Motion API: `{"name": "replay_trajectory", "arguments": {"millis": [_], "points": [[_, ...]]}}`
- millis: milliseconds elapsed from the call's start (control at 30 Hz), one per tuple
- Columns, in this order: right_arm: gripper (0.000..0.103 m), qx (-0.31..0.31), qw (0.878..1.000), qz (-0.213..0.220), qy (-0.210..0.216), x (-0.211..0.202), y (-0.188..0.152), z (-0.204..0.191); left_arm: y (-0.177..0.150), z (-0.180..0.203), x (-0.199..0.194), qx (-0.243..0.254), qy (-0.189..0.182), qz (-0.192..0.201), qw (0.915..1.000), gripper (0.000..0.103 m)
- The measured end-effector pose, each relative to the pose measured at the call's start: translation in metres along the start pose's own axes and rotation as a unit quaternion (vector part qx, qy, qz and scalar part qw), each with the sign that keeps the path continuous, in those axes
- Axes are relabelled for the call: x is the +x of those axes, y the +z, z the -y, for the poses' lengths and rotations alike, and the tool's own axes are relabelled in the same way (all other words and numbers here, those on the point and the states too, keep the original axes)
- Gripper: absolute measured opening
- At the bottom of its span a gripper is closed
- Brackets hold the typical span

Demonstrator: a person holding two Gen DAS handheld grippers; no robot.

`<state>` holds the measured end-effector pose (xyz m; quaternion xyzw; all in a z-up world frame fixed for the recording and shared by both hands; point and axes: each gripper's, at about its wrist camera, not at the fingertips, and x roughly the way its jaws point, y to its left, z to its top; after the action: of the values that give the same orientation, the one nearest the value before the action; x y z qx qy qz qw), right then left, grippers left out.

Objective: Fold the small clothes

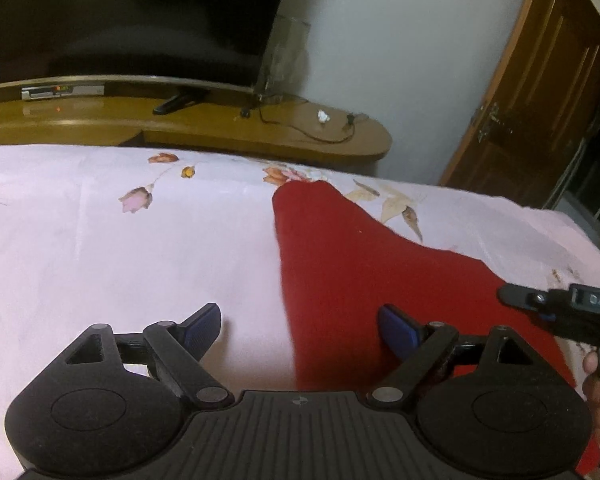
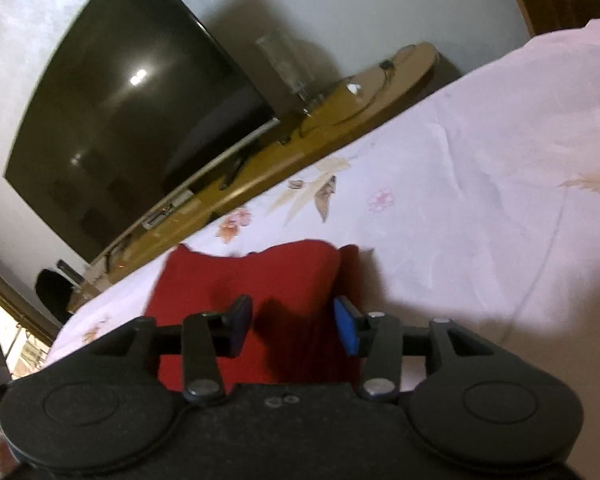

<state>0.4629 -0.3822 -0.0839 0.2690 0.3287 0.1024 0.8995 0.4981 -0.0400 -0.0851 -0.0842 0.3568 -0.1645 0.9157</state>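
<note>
Both grippers, left (image 1: pixel 300 328) and right (image 2: pixel 294 326), spread above red garment (image 1: pixel 360 272) on floral bedsheet (image 1: pixel 120 260), television (image 1: pixel 132 16) beyond.

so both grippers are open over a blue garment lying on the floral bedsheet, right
Not quite: the garment is red, not blue; only the gripper pads are blue. The left wrist view shows it plainly. The rest holds: the left gripper and right gripper are both open over it, and it lies on the floral bedsheet.

One red garment (image 1: pixel 340 264), two tools (image 1: pixel 300 326) (image 2: pixel 294 322), one television (image 1: pixel 132 16), one floral bedsheet (image 1: pixel 120 248)
</note>
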Motion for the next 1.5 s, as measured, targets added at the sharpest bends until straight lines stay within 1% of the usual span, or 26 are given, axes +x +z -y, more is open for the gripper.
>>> {"name": "replay_trajectory", "arguments": {"millis": [67,133,200,267,333,400,433,467,533,600,667,733,800,833,867,900,933,1000,1067,1133,1167,1233,1300,1400,1433,1500], "points": [[0.009,-0.021,1.000,0.012,-0.003,0.004,-0.002,-0.003,0.001,0.001,0.007,0.004,0.006,-0.006,1.0000,0.086],[0.009,-0.080,0.995,0.052,-0.030,0.000,-0.004,-0.015,0.003,0.006,0.011,0.010,0.011,-0.004,0.9999,0.086],[0.008,-0.116,0.990,0.065,-0.052,-0.002,-0.008,-0.020,0.004,0.015,0.020,0.028,0.021,-0.008,0.9993,0.086],[0.008,-0.131,0.986,0.044,-0.095,0.012,-0.012,-0.015,0.003,0.021,0.030,0.034,0.018,-0.011,0.9992,0.087],[0.008,-0.124,0.986,0.026,-0.110,0.024,-0.016,-0.003,0.003,0.024,0.035,0.034,0.023,-0.010,0.9991,0.093],[0.010,-0.118,0.987,0.022,-0.110,0.021,-0.016,-0.003,0.003,0.022,0.033,0.025,0.017,-0.012,0.9995,0.093],[0.015,-0.118,0.987,0.017,-0.110,0.020,-0.014,-0.005,0.002,0.020,0.029,0.026,0.013,-0.009,0.9995,0.093],[0.023,-0.118,0.987,0.018,-0.110,0.014,-0.013,-0.007,0.002,0.017,0.022,0.022,0.011,-0.006,0.9997,0.092],[0.028,-0.125,0.985,0.039,-0.108,-0.007,-0.013,-0.013,-0.002,0.011,0.003,0.013,-0.005,0.006,0.9999,0.092],[0.028,-0.131,0.985,0.057,-0.095,-0.030,-0.016,-0.022,-0.010,0.008,-0.016,0.009,-0.013,0.014,0.9998,0.092],[0.028,-0.148,0.984,0.060,-0.078,-0.050,-0.028,-0.036,-0.019,0.009,-0.026,0.010,-0.025,0.014,0.9995,0.092],[0.028,-0.182,0.980,0.054,-0.063,-0.061,-0.044,-0.054,-0.026,0.014,-0.025,0.021,-0.020,0.005,0.9996,0.092],[0.027,-0.226,0.971,0.041,-0.062,-0.059,-0.062,-0.069,-0.031,0.019,-0.014,0.032,0.001,-0.014,0.9994,0.093],[0.024,-0.254,0.964,0.028,-0.073,-0.052,-0.071,-0.074,-0.033,0.018,-0.011,0.029,0.000,-0.014,0.9995,0.093],[0.015,-0.278,0.955,0.010,-0.106,-0.040,-0.078,-0.075,-0.033,0.014,-0.009,0.017,-0.008,-0.016,0.9997,0.093],[0.015,-0.286,0.949,0.003,-0.133,-0.031,-0.082,-0.071,-0.034,0.012,-0.011,0.006,-0.008,-0.018,0.9998,0.093],[0.015,-0.270,0.953,0.016,-0.140,-0.032,-0.080,-0.062,-0.034,0.011,-0.015,0.007,-0.005,-0.017,0.9998,0.093],[0.015,-0.242,0.959,0.014,-0.148,-0.035,-0.070,-0.055,-0.036,0.015,-0.033,0.027,0.001,-0.004,0.9996,0.092],[0.022,-0.237,0.959,0.024,-0.155,-0.047,-0.065,-0.059,-0.041,0.017,-0.053,0.043,-0.005,0.006,0.9990,0.092],[0.023,-0.244,0.959,0.036,-0.141,-0.065,-0.068,-0.065,-0.050,0.017,-0.071,0.038,-0.019,0.014,0.9990,0.092],[0.028,-0.245,0.960,0.036,-0.132,-0.074,-0.071,-0.069,-0.056,0.019,-0.076,0.038,-0.026,0.011,0.9989,0.092],[0.031,-0.254,0.960,0.037,-0.114,-0.085,-0.081,-0.080,-0.067,0.029,-0.081,0.051,-0.025,0.013,0.9983,0.092],[0.031,-0.273,0.957,0.035,-0.096,-0.089,-0.097,-0.090,-0.076,0.036,-0.078,0.059,-0.018,0.003,0.9981,0.092],[0.032,-0.313,0.946,0.003,-0.083,-0.074,-0.121,-0.104,-0.087,0.039,-0.077,0.065,0.001,-0.003,0.9979,0.092],[0.032,-0.324,0.942,-0.004,-0.090,-0.070,-0.125,-0.106,-0.090,0.036,-0.078,0.067,0.009,-0.005,0.9977,0.092],[0.030,-0.336,0.934,-0.018,-0.121,-0.062,-0.130,-0.102,-0.095,0.025,-0.083,0.060,0.010,-0.007,0.9981,0.093]]}}
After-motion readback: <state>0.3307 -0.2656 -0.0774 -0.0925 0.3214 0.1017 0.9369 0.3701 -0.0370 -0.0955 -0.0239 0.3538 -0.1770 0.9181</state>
